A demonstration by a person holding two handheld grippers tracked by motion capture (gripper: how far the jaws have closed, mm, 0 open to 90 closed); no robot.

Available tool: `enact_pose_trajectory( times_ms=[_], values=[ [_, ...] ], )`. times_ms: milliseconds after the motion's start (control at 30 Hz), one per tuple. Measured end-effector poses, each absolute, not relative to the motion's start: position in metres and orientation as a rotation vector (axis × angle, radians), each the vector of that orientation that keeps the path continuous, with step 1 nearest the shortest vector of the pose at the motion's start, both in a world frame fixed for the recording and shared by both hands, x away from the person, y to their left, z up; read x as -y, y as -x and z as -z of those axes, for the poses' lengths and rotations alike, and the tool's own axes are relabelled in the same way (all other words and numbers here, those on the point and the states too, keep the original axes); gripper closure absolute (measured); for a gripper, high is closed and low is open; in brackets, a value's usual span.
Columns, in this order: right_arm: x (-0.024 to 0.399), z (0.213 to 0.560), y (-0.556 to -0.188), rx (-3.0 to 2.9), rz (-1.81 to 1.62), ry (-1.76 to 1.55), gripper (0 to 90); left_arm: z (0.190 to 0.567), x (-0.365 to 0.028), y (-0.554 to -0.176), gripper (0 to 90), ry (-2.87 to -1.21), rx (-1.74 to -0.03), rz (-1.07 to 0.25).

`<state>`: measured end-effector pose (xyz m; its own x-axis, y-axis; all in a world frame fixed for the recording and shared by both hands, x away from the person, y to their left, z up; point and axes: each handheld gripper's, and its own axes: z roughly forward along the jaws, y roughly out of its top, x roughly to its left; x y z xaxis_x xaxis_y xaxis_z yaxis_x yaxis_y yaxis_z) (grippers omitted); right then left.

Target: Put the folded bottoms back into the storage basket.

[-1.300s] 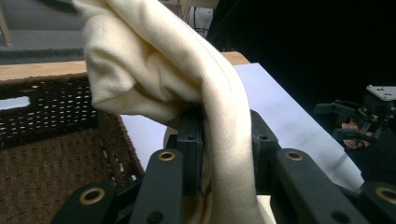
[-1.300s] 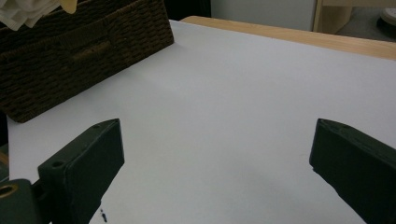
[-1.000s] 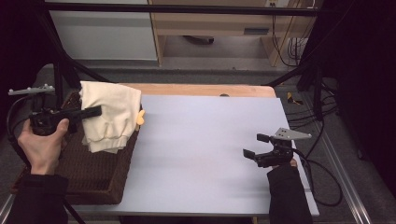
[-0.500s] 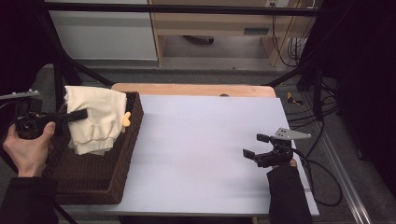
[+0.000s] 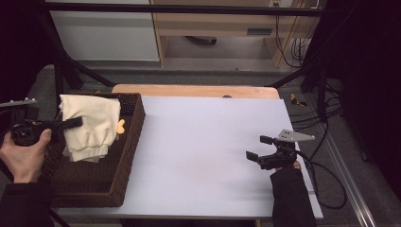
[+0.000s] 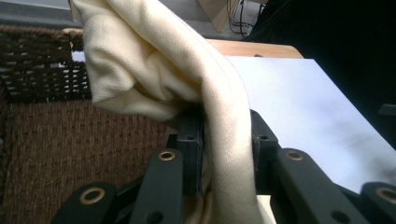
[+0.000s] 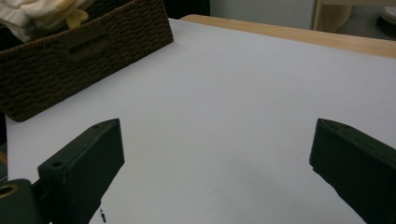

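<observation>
Two grippers: your left gripper (image 5: 71,124) pinches the cloth (image 5: 90,127), hanging directly above the basket (image 5: 135,127); your right gripper (image 5: 259,147) rests open and empty, well apart.

Soft cream cloth (image 6: 154,70), rough woven wicker basket (image 5: 127,156), matt, seemingly smooth white table top (image 5: 203,156).
</observation>
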<state>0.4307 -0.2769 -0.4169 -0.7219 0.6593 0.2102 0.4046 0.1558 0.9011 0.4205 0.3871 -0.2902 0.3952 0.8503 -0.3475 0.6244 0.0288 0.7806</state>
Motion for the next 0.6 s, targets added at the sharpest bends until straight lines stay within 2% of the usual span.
enact_pose_trajectory(
  times_ms=[600],
  values=[
    [0.277,0.417,-0.431,-2.2,-1.592,-1.035,3.3,0.316,-0.393,-0.423,71.4,-1.745,-1.384,-0.286]
  ],
)
